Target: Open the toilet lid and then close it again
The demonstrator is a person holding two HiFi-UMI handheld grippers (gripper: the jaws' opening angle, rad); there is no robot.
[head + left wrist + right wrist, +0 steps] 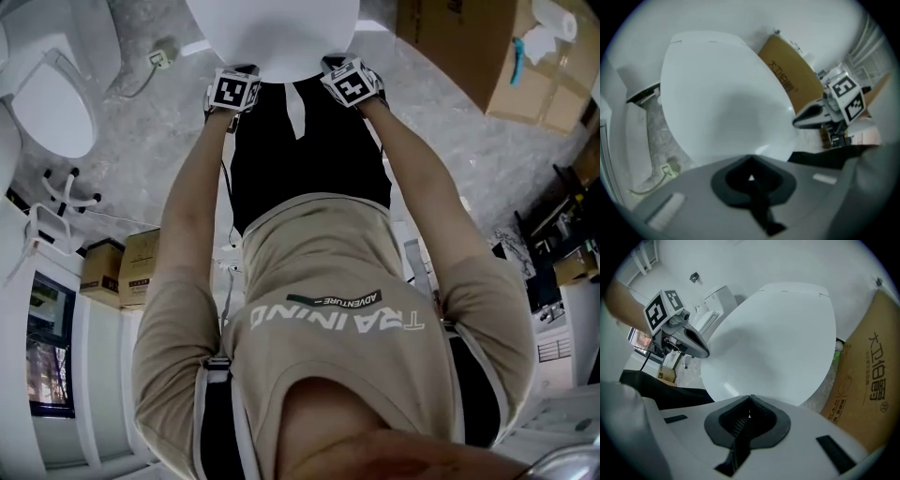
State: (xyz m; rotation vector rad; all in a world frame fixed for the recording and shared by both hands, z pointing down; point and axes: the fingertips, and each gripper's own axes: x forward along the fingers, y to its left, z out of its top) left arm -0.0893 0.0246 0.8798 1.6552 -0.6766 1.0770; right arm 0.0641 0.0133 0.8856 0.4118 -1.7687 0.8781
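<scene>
The left tongs [750, 160] and the right tongs [749, 398] are both pressed together on nothing, side by side at the near rim of the white toilet lid [272, 28], beside a cardboard box [469, 47].

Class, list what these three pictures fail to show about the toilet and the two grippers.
1. Toilet lid: hinge end cut off by the head view's top edge.
2. Whatever lies beneath it: covered by the lid in all views.
3. Whether the left gripper or right gripper touches the lid: each gripper's own body blocks the nearest rim.
4. Cardboard box fine print: too small, right gripper view.
</scene>
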